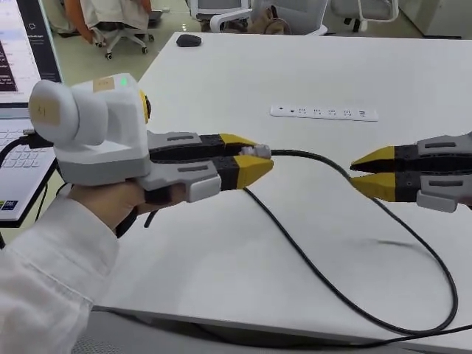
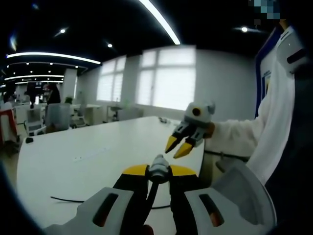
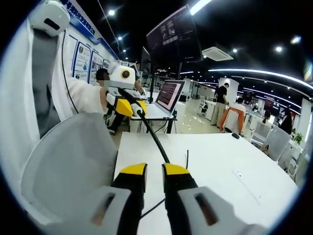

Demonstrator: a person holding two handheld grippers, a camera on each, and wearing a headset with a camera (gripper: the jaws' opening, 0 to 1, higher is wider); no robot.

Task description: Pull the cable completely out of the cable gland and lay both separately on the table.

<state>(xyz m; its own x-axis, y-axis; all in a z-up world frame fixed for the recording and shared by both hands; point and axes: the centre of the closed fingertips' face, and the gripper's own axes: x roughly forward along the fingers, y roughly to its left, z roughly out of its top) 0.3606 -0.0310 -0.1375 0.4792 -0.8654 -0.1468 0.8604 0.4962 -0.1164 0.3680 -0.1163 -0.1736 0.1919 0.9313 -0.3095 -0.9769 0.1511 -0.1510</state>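
My left gripper is held above the white table, shut on the small grey-white cable gland at its yellow tips. A black cable leaves the gland to the right and passes between the tips of my right gripper, which stand a little apart. Beyond them the cable drops and loops over the table. In the right gripper view the cable runs from between my right gripper up to the left gripper. The left gripper view has the gland between the jaws.
A white power strip lies on the far part of the table and a dark mouse near its back edge. A laptop sits on a stand to the left. Office chairs stand behind the table.
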